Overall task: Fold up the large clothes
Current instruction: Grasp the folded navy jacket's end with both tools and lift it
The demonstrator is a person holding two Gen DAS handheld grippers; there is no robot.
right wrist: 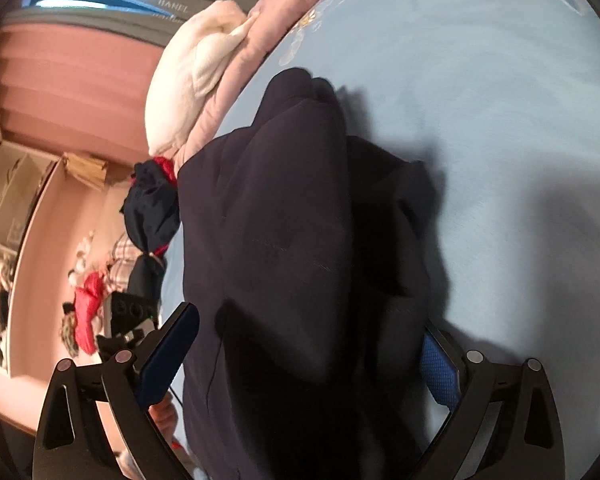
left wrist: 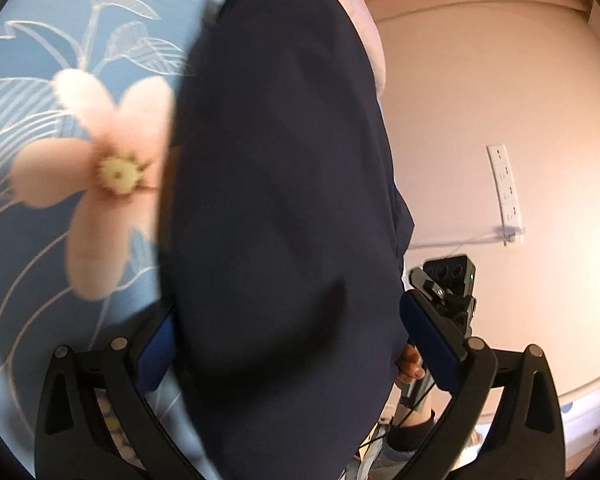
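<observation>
A large dark navy garment [left wrist: 276, 208] fills the middle of the left wrist view and passes between the wide-spread blue-padded fingers [left wrist: 428, 340] of my left gripper [left wrist: 288, 344]. In the right wrist view the same navy garment [right wrist: 292, 240] hangs bunched between the spread fingers [right wrist: 168, 352] of my right gripper [right wrist: 304, 356], lifted over the light blue bed sheet [right wrist: 480, 120]. Both grippers' jaws stand wide apart with cloth in the gap. The other gripper's body [left wrist: 452, 280] shows beyond the cloth in the left wrist view.
A blue bedcover with a large pink flower [left wrist: 100, 176] lies at left. A pink wall with a socket strip [left wrist: 506, 188] is at right. A white pillow [right wrist: 192, 76], a pink quilt edge [right wrist: 260, 36] and a pile of clothes [right wrist: 148, 208] sit at the bed's side.
</observation>
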